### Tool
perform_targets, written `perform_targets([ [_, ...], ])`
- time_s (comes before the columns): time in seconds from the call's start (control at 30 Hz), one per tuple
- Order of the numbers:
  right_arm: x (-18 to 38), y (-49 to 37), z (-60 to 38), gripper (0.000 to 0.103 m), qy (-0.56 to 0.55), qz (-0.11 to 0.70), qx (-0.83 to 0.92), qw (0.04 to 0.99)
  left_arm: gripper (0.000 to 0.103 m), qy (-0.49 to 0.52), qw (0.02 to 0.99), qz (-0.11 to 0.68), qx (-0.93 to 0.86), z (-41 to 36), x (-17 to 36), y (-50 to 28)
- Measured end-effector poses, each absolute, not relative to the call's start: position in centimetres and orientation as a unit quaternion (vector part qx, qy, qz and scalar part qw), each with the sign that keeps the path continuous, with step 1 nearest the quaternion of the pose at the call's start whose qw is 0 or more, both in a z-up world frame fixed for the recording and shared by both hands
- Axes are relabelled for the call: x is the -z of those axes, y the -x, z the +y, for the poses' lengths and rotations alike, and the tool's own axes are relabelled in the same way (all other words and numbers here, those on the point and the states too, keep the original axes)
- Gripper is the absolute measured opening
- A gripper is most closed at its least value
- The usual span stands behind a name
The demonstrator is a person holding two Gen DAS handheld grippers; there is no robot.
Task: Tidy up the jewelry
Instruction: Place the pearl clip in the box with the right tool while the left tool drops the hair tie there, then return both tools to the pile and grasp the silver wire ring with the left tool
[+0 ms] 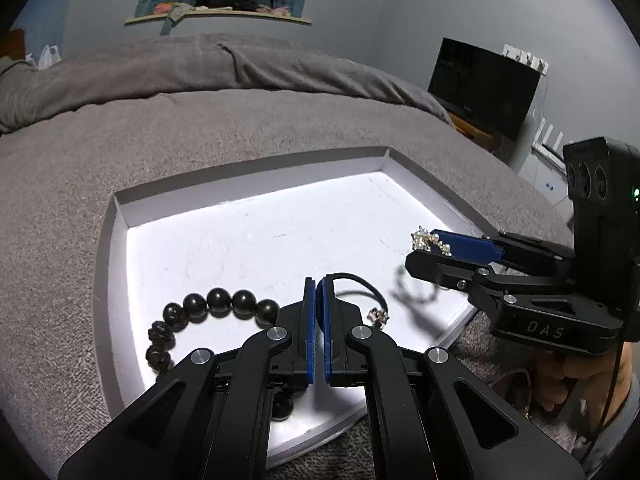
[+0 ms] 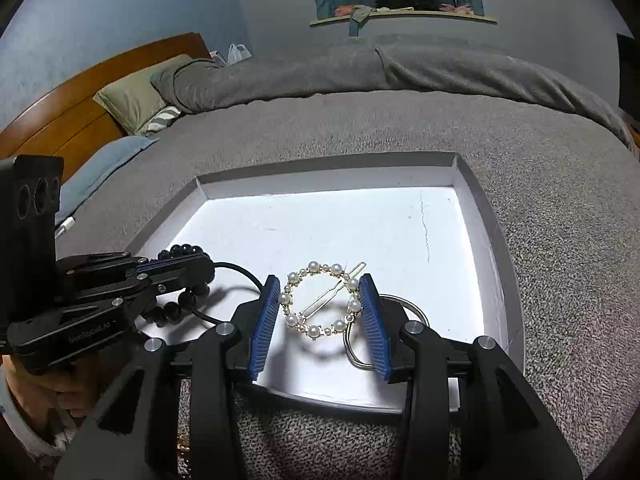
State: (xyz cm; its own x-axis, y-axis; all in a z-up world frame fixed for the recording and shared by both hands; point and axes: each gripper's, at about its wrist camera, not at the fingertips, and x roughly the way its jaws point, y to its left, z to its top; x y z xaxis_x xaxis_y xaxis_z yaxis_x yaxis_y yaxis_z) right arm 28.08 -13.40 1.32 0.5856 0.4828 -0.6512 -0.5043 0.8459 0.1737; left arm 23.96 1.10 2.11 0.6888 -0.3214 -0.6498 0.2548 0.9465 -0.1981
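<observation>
Left wrist view: the left tongs (image 1: 316,300) are clenching a thin black cord (image 1: 360,282) above the white tray (image 1: 120,216), the dark bead bracelet (image 1: 208,304) lying just left of them.

Right wrist view: the right tongs (image 2: 320,312) are gripping the pearl ring clip (image 2: 320,300) by its edges over the tray; that narrow hold could be letting it slip and drop onto the metal ring (image 2: 400,304) beneath.

The dark bead bracelet (image 1: 208,308) runs under the left claw (image 1: 318,300), so its near beads are hidden. The silver ring (image 2: 400,320) behind the right claw's (image 2: 318,312) right finger is maybe a bangle.
</observation>
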Motion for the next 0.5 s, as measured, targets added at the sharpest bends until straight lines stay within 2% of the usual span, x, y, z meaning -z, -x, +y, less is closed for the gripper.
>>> perform_targets([
  [0.07,-1.3,-28.0,-13.2,0.041,0.019,0.361,-0.275,0.891,0.006,0.045,0.918,0.362,0.155,1.2,-2.1,-23.9],
  [0.13,-1.2,-27.9,-13.2,0.044,0.023,0.361,-0.274,0.891,0.022,0.044,0.919,0.360,0.152,1.2,-2.1,-23.6],
  [0.17,-1.3,-27.9,-13.2,0.047,0.022,0.360,-0.275,0.891,0.035,0.043,0.921,0.358,0.150,1.3,-2.2,-23.5],
  [0.2,-1.3,-27.8,-13.3,0.055,0.020,0.357,-0.276,0.892,0.043,0.043,0.922,0.354,0.149,1.3,-2.2,-23.2],
  [0.23,-1.5,-27.6,-13.4,0.058,0.014,0.351,-0.280,0.894,0.047,0.043,0.923,0.351,0.149,1.4,-2.3,-23.1],
  [0.3,-1.8,-27.4,-14.0,0.059,0.008,0.341,-0.283,0.897,0.062,0.044,0.925,0.346,0.149,1.4,-2.5,-22.7],
  [0.33,-2.0,-27.3,-14.1,0.059,0.005,0.336,-0.284,0.898,0.063,0.044,0.927,0.340,0.150,1.5,-2.6,-22.5],
  [0.4,-2.3,-26.9,-14.6,0.060,-0.003,0.325,-0.285,0.902,0.073,0.046,0.930,0.333,0.150,1.6,-2.7,-22.2],
  [0.5,-3.0,-26.3,-15.6,0.071,-0.017,0.302,-0.285,0.909,0.079,0.052,0.935,0.317,0.151,1.9,-3.1,-21.3],
])
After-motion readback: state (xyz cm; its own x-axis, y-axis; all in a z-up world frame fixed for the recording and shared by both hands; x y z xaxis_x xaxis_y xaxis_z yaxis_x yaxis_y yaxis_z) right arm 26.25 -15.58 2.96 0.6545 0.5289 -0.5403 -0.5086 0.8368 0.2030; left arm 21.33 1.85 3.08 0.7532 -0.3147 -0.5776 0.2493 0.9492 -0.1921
